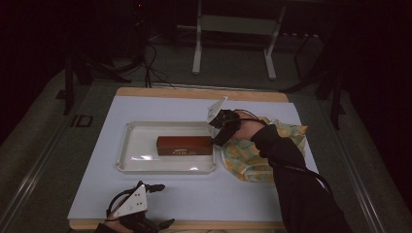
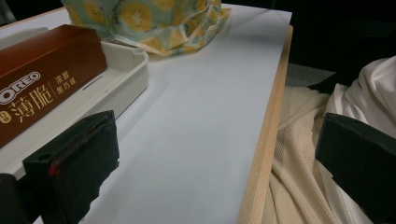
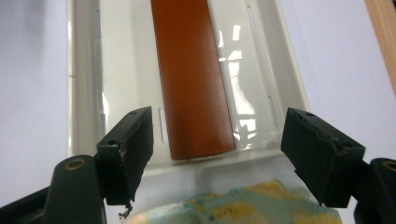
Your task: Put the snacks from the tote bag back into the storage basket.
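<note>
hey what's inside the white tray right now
One brown Oreo box lies lengthwise in the white tray, the floor bare around it. The tray floor beneath the box is covered, so unseen.

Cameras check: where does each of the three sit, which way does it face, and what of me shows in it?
High view: above the near table edge, facing forward and down; left gripper and right gripper show, with the dark right sleeve.
Left gripper view: low by the near edge, looking across the table past its open jaws; pale clothing at right.
Right gripper view: above the tray's end, looking down along it between open jaws.
Shared: brown box in white tray, patterned bag.
</note>
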A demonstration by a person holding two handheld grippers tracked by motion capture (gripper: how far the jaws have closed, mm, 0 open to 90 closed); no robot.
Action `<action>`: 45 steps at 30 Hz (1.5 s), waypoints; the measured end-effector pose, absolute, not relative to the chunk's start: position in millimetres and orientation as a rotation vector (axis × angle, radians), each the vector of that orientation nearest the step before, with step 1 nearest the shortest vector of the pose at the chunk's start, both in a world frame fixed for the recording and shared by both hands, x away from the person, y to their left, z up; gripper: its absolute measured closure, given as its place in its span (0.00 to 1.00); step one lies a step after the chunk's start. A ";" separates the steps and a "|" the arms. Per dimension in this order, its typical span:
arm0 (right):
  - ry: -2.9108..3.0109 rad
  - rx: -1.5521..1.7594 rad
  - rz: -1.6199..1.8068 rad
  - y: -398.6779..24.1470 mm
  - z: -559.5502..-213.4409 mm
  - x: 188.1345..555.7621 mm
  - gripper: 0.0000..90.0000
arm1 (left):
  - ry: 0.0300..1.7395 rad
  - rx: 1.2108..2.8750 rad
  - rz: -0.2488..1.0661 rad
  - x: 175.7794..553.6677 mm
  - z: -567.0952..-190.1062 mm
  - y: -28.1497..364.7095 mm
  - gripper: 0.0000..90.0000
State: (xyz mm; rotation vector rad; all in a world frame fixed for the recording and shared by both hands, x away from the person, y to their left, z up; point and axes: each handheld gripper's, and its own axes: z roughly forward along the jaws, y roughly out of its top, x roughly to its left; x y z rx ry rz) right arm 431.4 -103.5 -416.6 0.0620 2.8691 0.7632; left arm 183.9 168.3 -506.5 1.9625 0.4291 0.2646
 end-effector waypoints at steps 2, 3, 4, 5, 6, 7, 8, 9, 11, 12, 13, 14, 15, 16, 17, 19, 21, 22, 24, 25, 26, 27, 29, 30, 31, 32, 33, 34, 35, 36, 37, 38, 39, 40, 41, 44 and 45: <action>2.866 0.086 0.779 -107.4 -414.7 430.1 0.24 | 0.430 1.962 0.267 183.9 -506.5 168.3 0.00; 2.859 0.097 0.780 -109.5 -414.2 429.2 0.23 | 0.430 1.962 0.267 183.9 -506.5 168.4 0.00; 2.856 0.113 0.790 -111.5 -414.1 428.6 0.22 | 0.430 1.962 0.267 183.9 -506.5 168.4 0.00; 2.856 0.113 0.790 -111.5 -414.1 428.6 0.22 | 0.430 1.962 0.266 184.0 -506.5 168.4 0.00; 2.852 0.128 0.797 -113.7 -414.2 428.7 0.20 | 0.431 1.962 0.266 184.1 -506.5 168.3 0.00; 2.843 0.154 0.799 -117.5 -413.9 428.8 0.16 | 0.431 1.964 0.265 184.3 -506.6 168.2 0.00; 2.835 0.168 0.802 -119.5 -413.5 429.0 0.15 | 0.429 1.964 0.264 184.3 -506.6 168.1 0.00; 2.835 0.184 0.806 -121.4 -412.6 429.3 0.15 | 0.429 1.964 0.264 184.4 -506.6 168.1 0.00; 2.839 0.193 0.827 -124.1 -411.7 430.4 0.15 | 0.429 1.965 0.265 184.4 -506.6 168.1 0.00; 2.836 0.214 0.838 -126.8 -410.4 430.7 0.15 | 0.431 1.963 0.265 184.5 -506.7 167.9 0.00; 2.834 0.244 0.858 -133.0 -407.7 432.5 0.11 | 0.432 1.962 0.264 184.5 -506.8 167.9 0.00; 2.829 0.252 0.864 -135.0 -406.8 432.5 0.11 | 0.431 1.963 0.263 184.4 -506.8 167.8 0.00; 2.826 0.259 0.870 -137.6 -405.4 432.8 0.11 | 0.430 1.965 0.264 184.5 -506.7 168.0 0.00; 2.816 0.264 0.876 -140.1 -404.2 432.7 0.11 | 0.430 1.965 0.264 184.5 -506.7 168.0 0.00; 2.816 0.264 0.876 -140.1 -404.2 432.7 0.11 | 0.431 1.964 0.264 184.5 -506.7 167.9 0.00; 2.792 0.279 0.872 -146.4 -401.5 431.5 0.11 | 0.430 1.967 0.265 184.4 -506.6 168.1 0.00; 2.780 0.306 0.872 -150.5 -399.8 431.6 0.12 | 0.430 1.966 0.265 184.2 -506.6 168.0 0.00; 2.767 0.322 0.873 -153.2 -398.8 430.8 0.11 | 0.430 1.965 0.265 184.2 -506.6 167.9 0.00; 2.749 0.349 0.880 -157.4 -397.1 429.5 0.12 | 0.431 1.965 0.265 184.1 -506.6 167.9 0.00; 2.749 0.349 0.880 -157.4 -397.1 429.5 0.12 | 0.431 1.965 0.265 184.1 -506.6 167.9 0.00; 2.736 0.363 0.880 -158.9 -396.5 428.9 0.12 | 0.431 1.965 0.265 184.1 -506.6 167.9 0.00; 2.698 0.386 0.884 -163.4 -395.2 426.3 0.12 | 0.430 1.966 0.265 184.1 -506.7 167.8 0.00; 2.663 0.430 0.908 -168.5 -393.8 425.0 0.12 | 0.430 1.965 0.265 184.0 -506.7 167.7 0.00; 2.643 0.442 0.913 -171.3 -393.4 424.5 0.12 | 0.430 1.967 0.266 184.0 -506.7 167.7 0.00; 2.617 0.465 0.914 -174.6 -393.3 424.1 0.12 | 0.430 1.967 0.266 184.0 -506.7 167.6 0.00; 2.609 0.477 0.915 -177.1 -393.6 424.3 0.12 | 0.430 1.967 0.266 184.0 -506.7 167.6 0.00; 2.597 0.483 0.910 -179.4 -394.2 424.5 0.12 | 0.429 1.967 0.266 184.0 -506.7 167.6 0.00; 2.574 0.496 0.902 -181.5 -395.2 424.2 0.12 | 0.429 1.967 0.266 184.0 -506.7 167.6 0.00; 2.560 0.503 0.904 -183.7 -396.4 424.1 0.12 | 0.430 1.966 0.265 184.0 -506.7 167.6 0.00; 2.555 0.506 0.912 -186.2 -397.1 423.8 0.12 | 0.430 1.966 0.265 184.0 -506.7 167.6 0.00; 2.541 0.517 0.924 -188.9 -397.8 423.5 0.12 | 0.430 1.966 0.265 184.1 -506.8 167.5 0.00; 2.541 0.517 0.924 -188.9 -397.8 423.5 0.12 | 0.430 1.966 0.265 184.1 -506.8 167.5 0.00; 2.525 0.538 0.947 -193.9 -399.2 423.3 0.12 | 0.429 1.968 0.265 184.3 -506.8 167.5 0.00; 2.515 0.543 0.948 -196.3 -399.8 423.0 0.12 | 0.430 1.967 0.264 184.3 -506.8 167.5 0.00; 2.509 0.555 0.951 -198.5 -400.7 422.3 0.12 | 0.429 1.968 0.265 184.2 -506.8 167.5 0.00; 2.478 0.590 0.951 -205.2 -403.8 419.2 0.12 | 0.429 1.967 0.264 184.2 -506.7 167.7 0.00; 2.471 0.601 0.961 -207.8 -404.9 417.9 0.12 | 0.428 1.967 0.263 184.3 -506.7 167.6 0.00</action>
